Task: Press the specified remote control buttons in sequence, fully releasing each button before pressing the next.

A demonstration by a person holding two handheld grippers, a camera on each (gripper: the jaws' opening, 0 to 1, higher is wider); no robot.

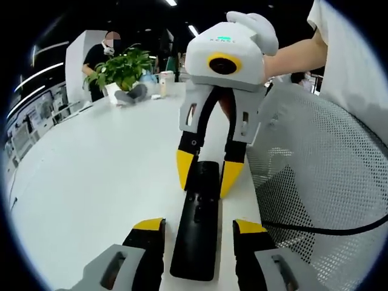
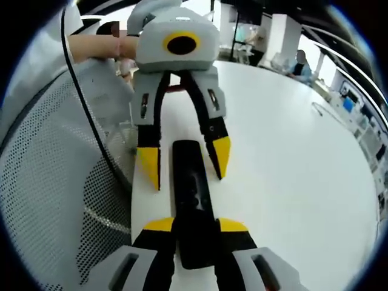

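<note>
Left gripper view looks along a black remote control (image 1: 197, 224) lying lengthwise on the white bench (image 1: 91, 200), close to its right edge. The left hand-held gripper (image 1: 199, 233) has its yellow-tipped jaws spread wide, one on each side of the remote's near end, apart from it. At the far end, the right hand-held gripper (image 1: 204, 176) straddles the remote with its jaws close to the sides; I cannot tell whether they touch. A white mesh chair (image 1: 321, 182) stands right of the bench, and a potted plant (image 1: 121, 70) sits far off. Right gripper view shows the right hand-held gripper (image 2: 195, 227) with jaws pressed against the remote control (image 2: 193, 194), and the left hand-held gripper (image 2: 185, 160) beyond it, jaws splayed.
</note>
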